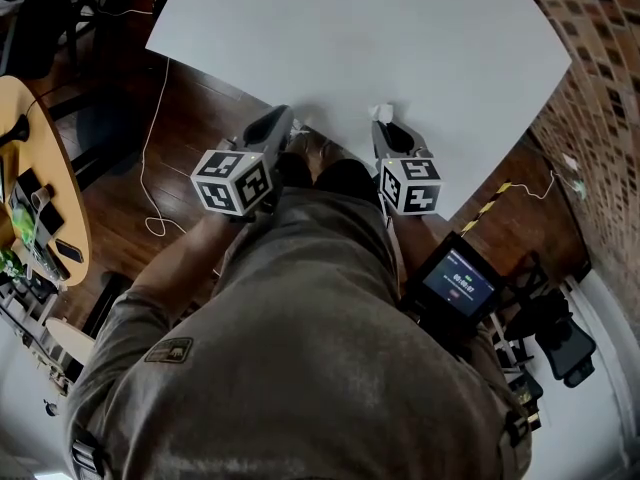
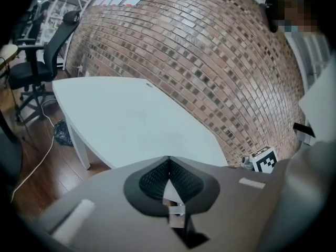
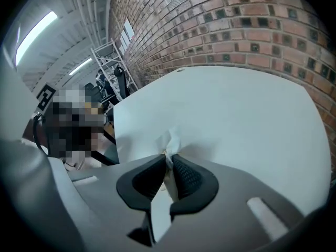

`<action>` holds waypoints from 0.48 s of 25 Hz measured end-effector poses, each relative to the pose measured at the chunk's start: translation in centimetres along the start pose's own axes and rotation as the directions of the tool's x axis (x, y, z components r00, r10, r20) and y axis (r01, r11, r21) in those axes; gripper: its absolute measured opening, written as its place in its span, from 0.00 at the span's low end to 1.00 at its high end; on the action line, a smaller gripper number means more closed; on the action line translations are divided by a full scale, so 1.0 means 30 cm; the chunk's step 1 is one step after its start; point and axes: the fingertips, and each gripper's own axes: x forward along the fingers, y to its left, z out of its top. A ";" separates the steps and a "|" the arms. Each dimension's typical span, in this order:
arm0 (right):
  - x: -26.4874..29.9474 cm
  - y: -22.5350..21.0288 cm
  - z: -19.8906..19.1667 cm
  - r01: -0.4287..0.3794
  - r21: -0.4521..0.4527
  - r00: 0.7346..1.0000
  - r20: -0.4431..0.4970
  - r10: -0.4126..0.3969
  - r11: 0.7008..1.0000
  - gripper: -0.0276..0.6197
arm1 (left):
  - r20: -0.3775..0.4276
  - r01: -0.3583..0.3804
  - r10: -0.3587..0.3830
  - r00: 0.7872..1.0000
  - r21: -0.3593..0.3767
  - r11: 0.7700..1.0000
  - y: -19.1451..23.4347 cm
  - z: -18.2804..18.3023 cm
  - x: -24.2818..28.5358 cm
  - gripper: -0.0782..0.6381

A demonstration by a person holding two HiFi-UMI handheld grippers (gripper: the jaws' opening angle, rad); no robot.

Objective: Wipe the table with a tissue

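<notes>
The tissue (image 3: 169, 139) is a small crumpled white wad, pinched at the very tips of the right gripper (image 3: 169, 159). That gripper's jaws are closed on it, their black ribbed pads (image 3: 189, 180) drawn in to either side. In the head view the wad shows as a white tuft at the gripper's tip, over the near edge of the white worktop (image 1: 380, 38). Whether it touches the surface cannot be told.

The left gripper (image 2: 168, 160) is beside the right one at the same near edge. Its jaws are pressed together at the tips with nothing between them. Each gripper carries its marker cube, and both cubes sit close in front of the person's body.

The person's grey-brown shirt (image 1: 300, 348) fills the lower part of the head view, and a small lit screen (image 1: 458, 280) hangs at the right hip. The worktop stands on a dark wooden floor (image 1: 200, 118), where a white cable (image 1: 150, 168) trails along its left side. A brick wall (image 2: 210, 62) runs along the worktop's right side. A black office chair (image 2: 37, 62) stands off beyond the worktop in the left gripper view.
</notes>
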 end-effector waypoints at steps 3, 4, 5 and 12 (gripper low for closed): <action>0.028 0.048 0.015 -0.008 -0.018 1.000 -0.005 0.008 1.000 0.12 | 0.007 -0.004 0.004 1.000 -0.006 1.000 0.035 0.014 -0.024 0.11; 0.037 0.065 0.019 -0.014 -0.024 1.000 -0.007 0.013 1.000 0.12 | 0.009 -0.006 0.006 1.000 -0.008 1.000 0.045 0.018 -0.031 0.11; 0.047 0.083 0.023 -0.022 -0.028 1.000 -0.010 0.022 0.999 0.12 | 0.011 -0.007 0.008 1.000 -0.008 1.000 0.054 0.022 -0.038 0.11; 0.104 0.223 0.031 -0.119 -0.050 0.993 -0.030 0.118 0.992 0.12 | 0.020 -0.013 0.013 1.000 0.012 1.000 0.084 0.061 -0.073 0.11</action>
